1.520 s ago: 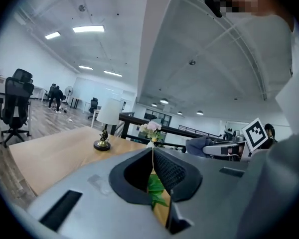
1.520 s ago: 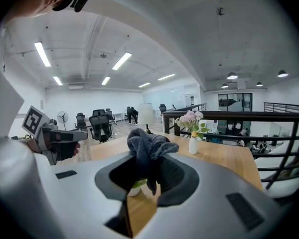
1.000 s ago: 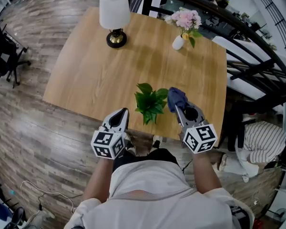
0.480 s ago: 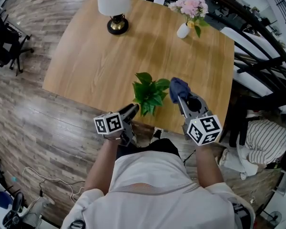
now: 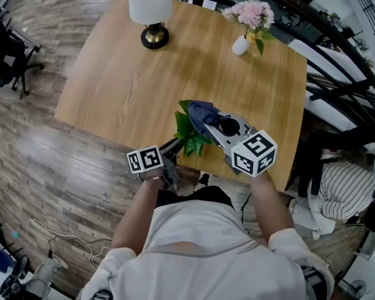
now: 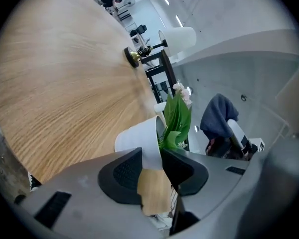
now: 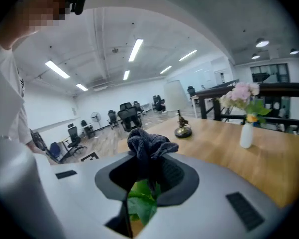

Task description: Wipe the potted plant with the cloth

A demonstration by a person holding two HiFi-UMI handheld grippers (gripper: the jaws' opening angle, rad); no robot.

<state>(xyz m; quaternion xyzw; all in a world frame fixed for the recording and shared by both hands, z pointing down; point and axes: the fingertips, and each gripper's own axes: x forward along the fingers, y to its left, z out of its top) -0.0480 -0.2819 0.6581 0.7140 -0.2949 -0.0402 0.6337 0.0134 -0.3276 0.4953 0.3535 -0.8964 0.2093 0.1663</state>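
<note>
A small green potted plant (image 5: 189,136) in a white pot (image 6: 138,137) stands near the front edge of the wooden table (image 5: 112,86). My right gripper (image 5: 207,125) is shut on a dark blue cloth (image 5: 201,112) and holds it on top of the leaves. In the right gripper view the cloth (image 7: 148,151) bunches between the jaws of the right gripper (image 7: 148,171), with green leaves (image 7: 139,205) just below. My left gripper (image 5: 175,145) lies low at the table edge, rolled on its side. Its jaws have just been opening; the left gripper (image 6: 150,161) stands open with the pot's wall in the gap.
A white-shaded lamp (image 5: 150,5) on a brass base stands at the table's far side. A white vase of pink flowers (image 5: 250,19) is at the far right. Dark railings (image 5: 337,74) run along the right, and an office chair (image 5: 3,42) stands on the floor at the left.
My right gripper has swung left with the cloth, from beside the plant to over its leaves. My left gripper has sunk, rolled onto its side and reached the pot.
</note>
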